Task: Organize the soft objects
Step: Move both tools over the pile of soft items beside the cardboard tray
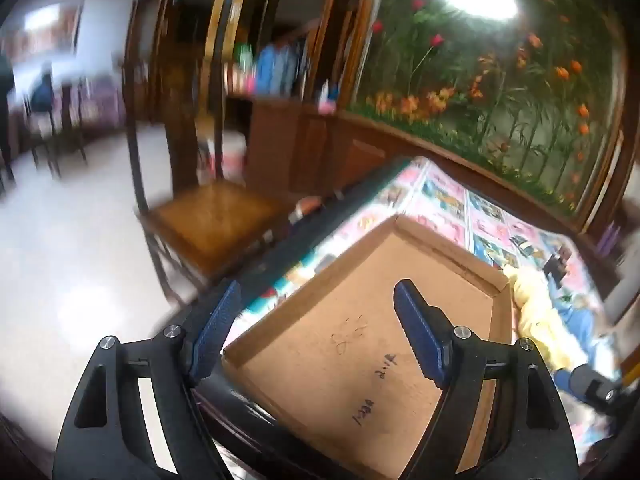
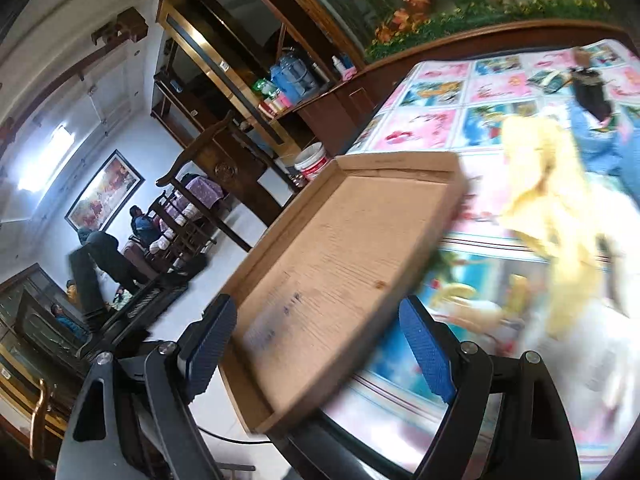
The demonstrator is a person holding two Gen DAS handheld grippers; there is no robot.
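A shallow cardboard tray (image 1: 400,280) lies empty on a table with a pink and blue picture cloth (image 1: 452,196). My left gripper (image 1: 316,336) is open over the tray's near edge, holding nothing. Beside the tray's right side lie a yellow soft cloth (image 1: 536,312) and a blue one (image 1: 580,316). In the right wrist view my right gripper (image 2: 320,352) is open and empty above the tray (image 2: 340,248); the yellow cloth (image 2: 552,200) and the blue cloth (image 2: 600,144) lie to its right. The right gripper's tip also shows in the left wrist view (image 1: 588,384).
A wooden chair (image 1: 212,220) stands left of the table. A dark wooden cabinet (image 2: 248,92) with bottles stands behind. A dark object (image 2: 588,92) lies at the table's far end. A white bucket (image 2: 312,160) sits on the floor.
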